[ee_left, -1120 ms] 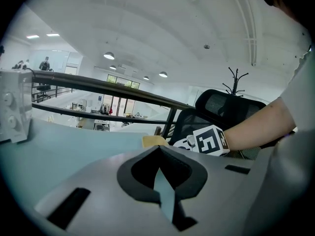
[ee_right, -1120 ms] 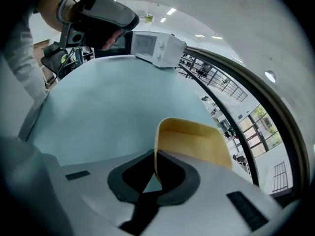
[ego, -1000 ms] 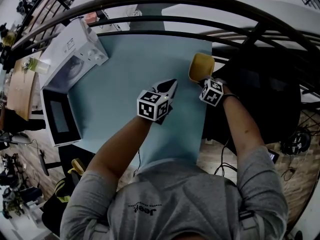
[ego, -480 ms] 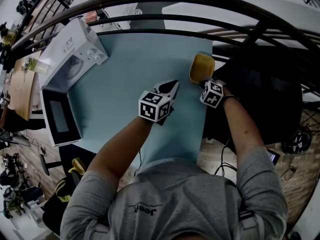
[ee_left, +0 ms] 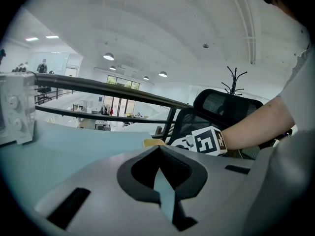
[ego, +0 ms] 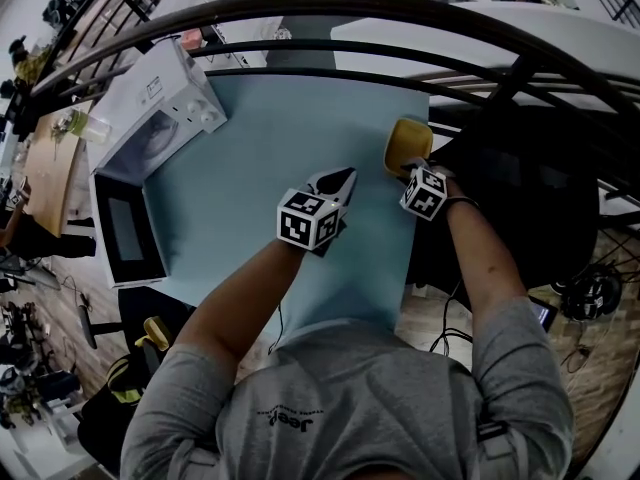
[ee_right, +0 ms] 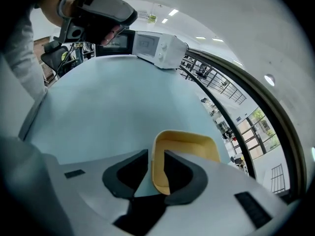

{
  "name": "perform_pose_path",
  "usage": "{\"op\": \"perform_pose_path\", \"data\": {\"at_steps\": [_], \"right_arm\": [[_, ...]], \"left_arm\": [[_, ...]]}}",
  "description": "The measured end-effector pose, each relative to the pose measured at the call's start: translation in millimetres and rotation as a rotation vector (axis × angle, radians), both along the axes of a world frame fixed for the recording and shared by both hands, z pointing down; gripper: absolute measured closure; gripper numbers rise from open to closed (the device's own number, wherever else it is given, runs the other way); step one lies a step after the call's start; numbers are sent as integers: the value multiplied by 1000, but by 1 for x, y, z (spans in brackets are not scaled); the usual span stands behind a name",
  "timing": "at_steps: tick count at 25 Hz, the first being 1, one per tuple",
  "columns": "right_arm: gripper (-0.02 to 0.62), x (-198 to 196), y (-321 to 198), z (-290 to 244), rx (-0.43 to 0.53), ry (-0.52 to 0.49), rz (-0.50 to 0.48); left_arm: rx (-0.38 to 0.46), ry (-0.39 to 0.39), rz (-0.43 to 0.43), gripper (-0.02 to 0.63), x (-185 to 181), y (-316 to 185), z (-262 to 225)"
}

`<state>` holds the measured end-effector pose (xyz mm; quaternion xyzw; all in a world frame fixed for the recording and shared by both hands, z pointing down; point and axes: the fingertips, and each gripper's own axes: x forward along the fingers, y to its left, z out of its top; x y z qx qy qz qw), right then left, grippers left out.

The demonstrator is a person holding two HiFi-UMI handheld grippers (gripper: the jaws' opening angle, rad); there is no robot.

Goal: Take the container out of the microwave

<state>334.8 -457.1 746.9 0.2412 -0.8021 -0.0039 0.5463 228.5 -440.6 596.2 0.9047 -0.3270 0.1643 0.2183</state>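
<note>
A yellow rectangular container [ego: 407, 143] sits upright on the light blue table [ego: 270, 118], close to its right edge. My right gripper [ego: 407, 168] straddles the container's near wall [ee_right: 158, 166], one finger inside and one outside. Its jaws have just been opening, and a thin gap shows beside the wall, so the right gripper [ee_right: 156, 154] stands open. My left gripper [ego: 349, 171] hovers over the middle of the table, its tips together on nothing [ee_left: 157, 149]. The white microwave [ego: 150, 118] stands at the table's far left with its door [ego: 125, 238] swung open.
A black railing [ego: 330, 8] curves past the table's far side. A black mesh office chair [ego: 520, 168] stands right of the table. A wooden desk with clutter [ego: 45, 168] lies beyond the microwave. Cables lie on the floor [ego: 440, 333] beside the chair.
Both hands keep their places and the container stays at the table's right edge. Only the head camera has shifted slightly.
</note>
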Motion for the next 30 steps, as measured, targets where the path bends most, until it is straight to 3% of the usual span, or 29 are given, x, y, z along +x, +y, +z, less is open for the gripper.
{"op": "perform_pose_path", "data": {"at_steps": [15,22,30], "right_arm": [[485,-61,-1,-68,80,-94,26],[494,-125,21,-110,101,-177,53],[502,-233,80,-133,107,-211,-20]], "left_arm": [[88,13,-77,600,-68,34,-51],[147,31,-153,600,-141,76,-91],[194,45,-259,600,-250,146,-123]]}}
